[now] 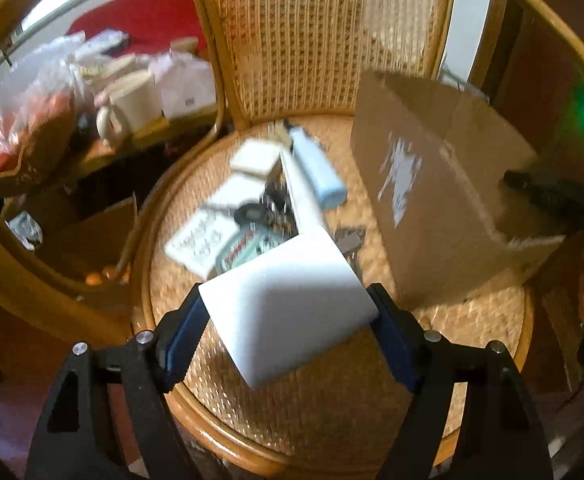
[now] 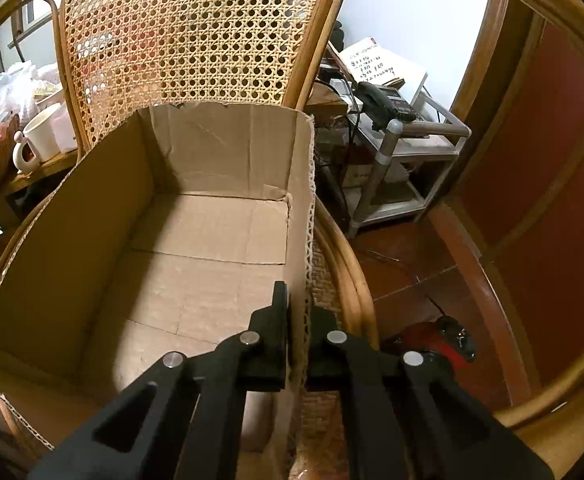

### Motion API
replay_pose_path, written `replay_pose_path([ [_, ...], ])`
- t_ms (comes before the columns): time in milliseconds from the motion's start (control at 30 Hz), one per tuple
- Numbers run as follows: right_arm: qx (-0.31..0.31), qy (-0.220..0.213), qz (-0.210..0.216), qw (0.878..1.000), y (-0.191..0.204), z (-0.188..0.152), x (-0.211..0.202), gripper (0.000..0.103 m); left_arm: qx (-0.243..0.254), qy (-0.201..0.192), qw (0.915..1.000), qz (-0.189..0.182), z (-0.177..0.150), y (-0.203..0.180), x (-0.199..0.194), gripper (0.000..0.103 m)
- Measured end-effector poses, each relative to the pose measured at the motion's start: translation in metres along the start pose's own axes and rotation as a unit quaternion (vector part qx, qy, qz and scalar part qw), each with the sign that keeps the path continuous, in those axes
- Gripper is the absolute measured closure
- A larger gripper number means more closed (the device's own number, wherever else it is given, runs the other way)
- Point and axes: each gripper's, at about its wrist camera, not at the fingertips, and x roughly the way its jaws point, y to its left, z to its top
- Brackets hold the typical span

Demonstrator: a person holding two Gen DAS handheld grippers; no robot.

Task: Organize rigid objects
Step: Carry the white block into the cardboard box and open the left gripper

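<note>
cane chair seat (image 1: 472, 320): cardboard box (image 1: 444, 200), clutter (image 1: 251, 208)

A: Item one?
B: White box (image 1: 287, 304), plain, rectangular, tilted on a corner, raised above the seat of the cane chair (image 1: 472, 320), near its front edge.

A: Item two?
B: Cardboard box (image 2: 195, 248), brown, open-topped, empty, upright on the chair seat at its right side, torn white label on its outer wall.

A: Remainder?
B: Heap of small boxes (image 1: 251, 200), with a pale blue bottle (image 1: 320, 168), at the seat's middle, left of the cardboard box; blurred.
</note>
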Motion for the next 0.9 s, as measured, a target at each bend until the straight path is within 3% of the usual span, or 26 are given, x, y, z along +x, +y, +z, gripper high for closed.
replay_pose_path([
  [200, 0.001, -0.001, 0.0, 1.0, 0.001, 0.0, 0.0, 0.097, 0.002, -0.045, 0.999, -0.005, 0.022, -0.013, -0.018, 0.025],
  [367, 0.001, -0.001, 0.0, 1.0, 0.001, 0.0, 0.0, 0.097, 0.012, -0.107, 0.9942, -0.005, 0.042, -0.033, -0.042, 0.025],
  [533, 0.012, -0.002, -0.001, 1.0, 0.001, 0.0, 0.0, 0.097, 0.03, -0.156, 0.9865, -0.038, 0.06, -0.058, -0.058, 0.025],
  [733, 0.009, -0.006, 0.005, 1.0, 0.001, -0.001, 0.001, 0.098, 0.038, -0.143, 0.9837, -0.103, 0.081, -0.082, -0.048, 0.025],
  [900, 0.014, -0.008, 0.01, 1.0, -0.001, -0.001, 0.001, 0.098, 0.048, -0.127, 0.9869, -0.087, 0.096, -0.098, -0.029, 0.025],
])
